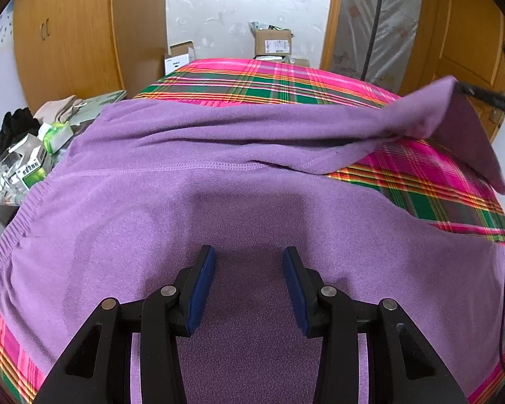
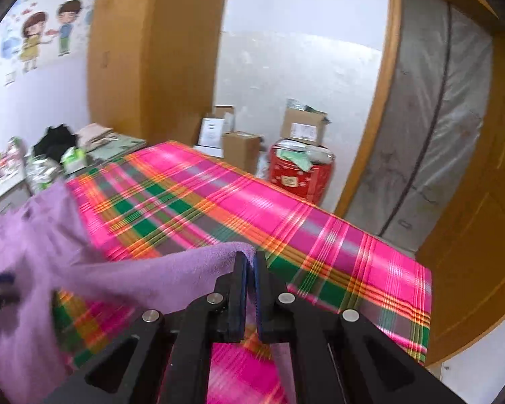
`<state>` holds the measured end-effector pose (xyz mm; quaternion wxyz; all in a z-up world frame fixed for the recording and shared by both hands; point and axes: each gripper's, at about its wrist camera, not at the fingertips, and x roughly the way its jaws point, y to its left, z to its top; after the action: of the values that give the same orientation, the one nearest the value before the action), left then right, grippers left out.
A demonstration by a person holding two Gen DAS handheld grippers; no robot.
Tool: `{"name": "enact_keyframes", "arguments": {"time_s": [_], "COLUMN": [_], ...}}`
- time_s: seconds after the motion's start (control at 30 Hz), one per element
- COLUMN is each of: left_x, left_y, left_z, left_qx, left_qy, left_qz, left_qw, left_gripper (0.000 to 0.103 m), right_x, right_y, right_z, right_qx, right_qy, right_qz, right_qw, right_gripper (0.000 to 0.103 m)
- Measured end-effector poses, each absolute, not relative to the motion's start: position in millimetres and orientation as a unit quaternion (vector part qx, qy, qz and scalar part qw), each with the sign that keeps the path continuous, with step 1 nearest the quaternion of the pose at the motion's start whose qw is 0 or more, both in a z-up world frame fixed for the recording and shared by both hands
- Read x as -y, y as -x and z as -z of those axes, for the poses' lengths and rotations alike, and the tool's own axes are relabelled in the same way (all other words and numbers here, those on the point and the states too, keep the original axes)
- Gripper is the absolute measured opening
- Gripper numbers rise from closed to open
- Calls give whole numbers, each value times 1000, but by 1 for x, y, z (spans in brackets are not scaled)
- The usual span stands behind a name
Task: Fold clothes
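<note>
A purple knit sweater (image 1: 192,202) lies spread on a pink and green plaid bed cover (image 1: 259,80). My left gripper (image 1: 249,256) is open and hovers just above the sweater's body, holding nothing. My right gripper (image 2: 250,262) is shut on the end of the sweater's sleeve (image 2: 171,269) and holds it lifted above the bed cover (image 2: 219,202). In the left wrist view the lifted sleeve (image 1: 447,114) stretches to the upper right, where the right gripper (image 1: 488,97) shows only partly at the frame edge.
A cluttered side table (image 1: 27,155) with boxes, bottles and dark clothes stands left of the bed. Cardboard boxes (image 2: 303,128) and a red bin (image 2: 299,171) sit beyond the bed's far end. Wooden wardrobes (image 1: 70,33) and a wrapped mattress (image 2: 437,111) line the walls.
</note>
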<state>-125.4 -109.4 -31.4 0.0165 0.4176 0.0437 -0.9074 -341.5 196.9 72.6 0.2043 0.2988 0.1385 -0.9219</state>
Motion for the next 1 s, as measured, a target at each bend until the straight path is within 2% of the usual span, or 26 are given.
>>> {"name": "enact_keyframes", "arguments": {"time_s": [0.13,0.2,0.23,0.27,0.33,0.47,0.73,0.83,1.0], "left_x": [110,110,109,109,111,111,109,108,107], "left_y": [124,124,125,125,125,125,125,125,125], "left_z": [31,31,31,31,31,31,31,31,31], "left_qx": [-46,-46,-46,-45,-44,-43,-38,-36,-31], "left_qy": [-417,-417,-417,-417,-417,-418,-419,-419,-420], "left_qz": [908,908,908,908,908,907,907,907,907], "left_qw": [16,16,16,16,17,17,18,21,25], "left_gripper": [43,43,43,43,43,43,43,43,43], "right_x": [-188,-188,-189,-191,-202,-236,-332,-353,-356], "right_y": [383,397,403,406,405,389,342,315,264], "right_z": [-51,-38,-32,-28,-27,-42,-52,-46,-22], "right_qx": [-126,-124,-123,-119,-100,-56,-11,-3,-72], "right_qy": [-329,-351,-360,-365,-365,-339,-337,-338,-358], "right_qz": [918,913,911,911,914,928,937,935,920], "right_qw": [182,168,159,152,149,143,91,105,143], "right_gripper": [6,14,23,28,29,39,40,40,41]}}
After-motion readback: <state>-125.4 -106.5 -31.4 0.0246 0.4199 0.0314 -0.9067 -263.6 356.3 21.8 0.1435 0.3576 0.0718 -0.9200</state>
